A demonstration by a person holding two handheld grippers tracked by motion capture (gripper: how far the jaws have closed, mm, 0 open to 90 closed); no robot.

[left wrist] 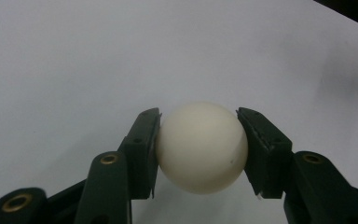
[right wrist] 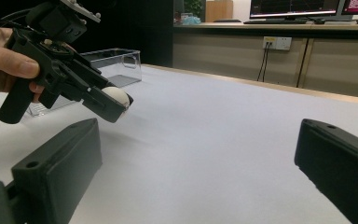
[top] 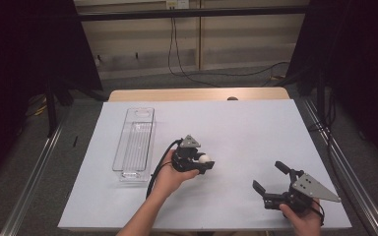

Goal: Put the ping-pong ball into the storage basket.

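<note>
A white ball (left wrist: 201, 146) sits clamped between the two black jaws of my left gripper (top: 203, 162), held a little above the white table sheet (top: 236, 132) near its middle. The same ball (right wrist: 117, 96) and left gripper (right wrist: 116, 105) show at the left in the right gripper view, tilted downward in a hand. My right gripper (top: 270, 176) rests low at the front right of the table, its jaws spread wide with nothing between them.
A clear plastic tray (top: 135, 144) lies lengthwise on the left part of the sheet, just left of my left hand; it also appears as a clear plastic tray (right wrist: 112, 65) behind the left gripper. Desks and monitors (right wrist: 293, 9) stand beyond the table's far edge.
</note>
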